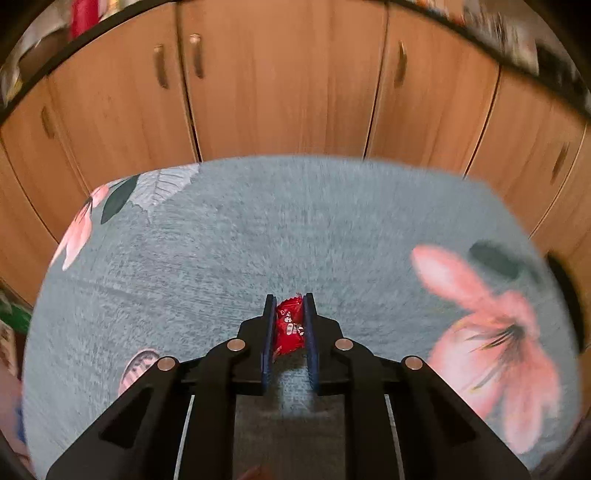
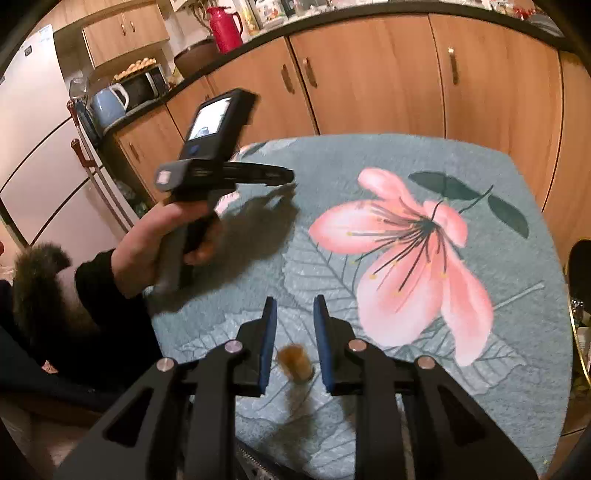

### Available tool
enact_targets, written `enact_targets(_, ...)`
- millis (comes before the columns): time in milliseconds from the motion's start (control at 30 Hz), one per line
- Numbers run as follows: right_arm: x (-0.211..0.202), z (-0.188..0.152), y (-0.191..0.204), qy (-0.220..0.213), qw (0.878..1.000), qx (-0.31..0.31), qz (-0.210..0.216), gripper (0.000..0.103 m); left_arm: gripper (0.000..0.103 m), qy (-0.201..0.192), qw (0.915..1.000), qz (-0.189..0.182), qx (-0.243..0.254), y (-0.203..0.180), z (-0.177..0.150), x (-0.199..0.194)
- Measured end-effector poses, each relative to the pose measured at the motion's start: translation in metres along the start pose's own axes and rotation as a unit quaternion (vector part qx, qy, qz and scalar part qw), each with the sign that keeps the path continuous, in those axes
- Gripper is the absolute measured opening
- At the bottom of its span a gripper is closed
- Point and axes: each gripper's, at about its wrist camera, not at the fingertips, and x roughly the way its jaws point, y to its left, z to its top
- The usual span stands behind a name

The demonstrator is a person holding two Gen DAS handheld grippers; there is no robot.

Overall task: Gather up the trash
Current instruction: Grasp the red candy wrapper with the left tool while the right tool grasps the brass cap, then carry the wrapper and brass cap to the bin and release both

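Note:
In the left wrist view my left gripper (image 1: 290, 308) is shut on a red candy wrapper (image 1: 290, 326) and holds it above the grey-blue floral tablecloth (image 1: 258, 240). In the right wrist view the left gripper (image 2: 284, 176) hovers over the far left of the table, held in a hand. My right gripper (image 2: 294, 308) is open, its blue pads apart. A blurred amber-brown piece of trash (image 2: 295, 360) lies on the tablecloth (image 2: 369, 155) between and below its jaws, not gripped.
Wooden cabinet doors (image 2: 369, 74) stand just behind the table. A counter holds a red thermos (image 2: 225, 27), a blue kettle (image 2: 109, 103) and a microwave (image 2: 144, 86). A fridge (image 2: 33, 140) stands at left. A dark object (image 2: 580, 266) sits past the table's right edge.

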Motion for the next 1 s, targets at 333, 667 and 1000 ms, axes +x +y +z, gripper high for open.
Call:
enact_targets(333,0.000,-0.014,0.006,0.012,0.998,-0.047,-0.038,0.082,0.013,-0.037,0.9989,-0.027,0.003,0.014,-0.005,-0.051)
enact_targets(667,0.033,-0.036,0.019,0.079,0.994,-0.073,-0.029,0.022,0.014,-0.023,0.9992,-0.032,-0.001,0.013,-0.019,-0.050)
enact_targets(1000,-0.020,-0.007,-0.014,-0.006,0.999,-0.018,-0.037,0.021,0.014,-0.061,0.9948,-0.080,0.019,-0.006,-0.005,-0.078)
